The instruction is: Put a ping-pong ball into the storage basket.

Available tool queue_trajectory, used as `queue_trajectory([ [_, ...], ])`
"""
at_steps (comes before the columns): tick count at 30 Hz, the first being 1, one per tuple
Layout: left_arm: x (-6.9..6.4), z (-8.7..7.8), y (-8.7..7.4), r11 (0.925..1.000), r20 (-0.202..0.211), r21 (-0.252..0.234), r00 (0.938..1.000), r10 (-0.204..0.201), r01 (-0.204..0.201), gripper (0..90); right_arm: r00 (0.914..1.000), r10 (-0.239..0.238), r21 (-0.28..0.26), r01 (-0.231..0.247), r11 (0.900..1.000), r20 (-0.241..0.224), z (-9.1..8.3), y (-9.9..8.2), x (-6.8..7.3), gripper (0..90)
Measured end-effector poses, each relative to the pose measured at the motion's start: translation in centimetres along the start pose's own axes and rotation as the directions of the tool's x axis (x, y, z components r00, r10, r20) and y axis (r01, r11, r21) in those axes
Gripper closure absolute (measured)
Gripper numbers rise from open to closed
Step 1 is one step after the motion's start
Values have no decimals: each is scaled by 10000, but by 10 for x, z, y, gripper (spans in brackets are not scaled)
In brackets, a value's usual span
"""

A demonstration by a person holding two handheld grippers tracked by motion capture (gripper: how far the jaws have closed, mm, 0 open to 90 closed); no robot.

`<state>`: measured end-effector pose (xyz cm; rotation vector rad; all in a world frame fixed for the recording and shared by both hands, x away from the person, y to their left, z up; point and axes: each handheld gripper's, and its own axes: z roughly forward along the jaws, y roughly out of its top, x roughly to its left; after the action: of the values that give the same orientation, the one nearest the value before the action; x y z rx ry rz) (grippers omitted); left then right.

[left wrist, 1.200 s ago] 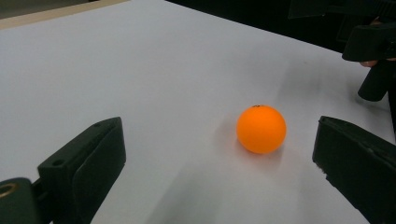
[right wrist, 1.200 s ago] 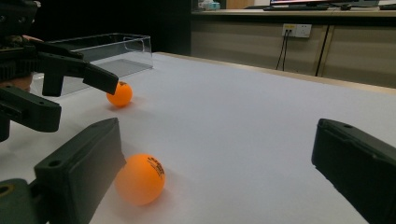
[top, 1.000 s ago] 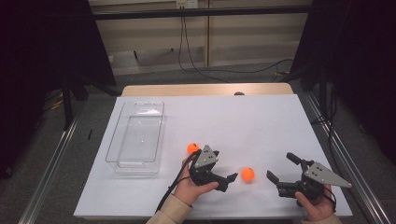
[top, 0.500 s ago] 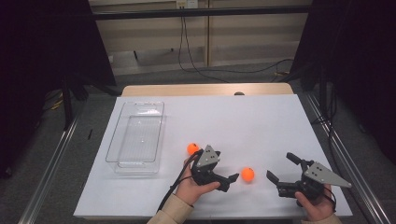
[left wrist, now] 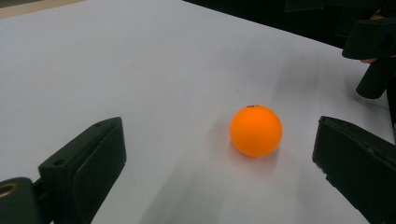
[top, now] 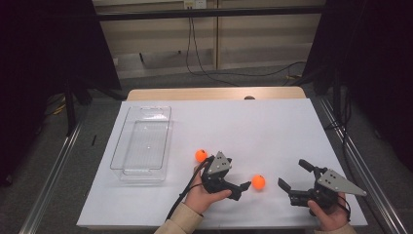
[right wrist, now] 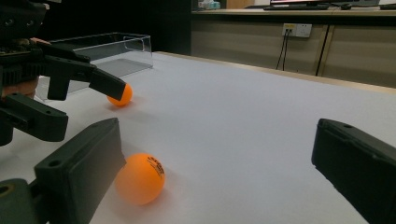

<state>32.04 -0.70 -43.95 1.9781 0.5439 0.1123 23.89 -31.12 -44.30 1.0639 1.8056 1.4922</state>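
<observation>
Spreading its black jaws wide, the left gripper (top: pixel 242 187) points at an orange ball (top: pixel 258 182) resting on the white table (top: pixel 253 126), the ball lying just beyond the jaw tips and touching neither. From the left gripper view the same ball (left wrist: pixel 256 130) sits on the bare surface between the two open jaws and ahead of them, closer to the jaw at the right of that view.

On the far side of that ball from the left gripper, the right gripper (top: pixel 294 178) is held by the person's right hand (top: pixel 331 217) with its jaws also spread wide and nothing between them; it stands near the ball but apart from it. In the right gripper view the ball (right wrist: pixel 140 178) lies just beside the jaw at the left of that view, partly hidden behind it; contact cannot be told.

A second orange ball (top: pixel 201 155) rests on the table behind the left gripper, well apart from the first ball. Farther from the first ball in the same direction, a clear plastic bin (top: pixel 142 144) stands upright on the table.
</observation>
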Motion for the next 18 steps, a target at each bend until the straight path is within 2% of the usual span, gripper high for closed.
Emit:
queue_trajectory([
  [18, -2, 6, 2, 9999, 103, 151, 9999, 42, -44, 29, 10000, 5, 7, -5, 10000, -9, 0, 0, 0, 20],
])
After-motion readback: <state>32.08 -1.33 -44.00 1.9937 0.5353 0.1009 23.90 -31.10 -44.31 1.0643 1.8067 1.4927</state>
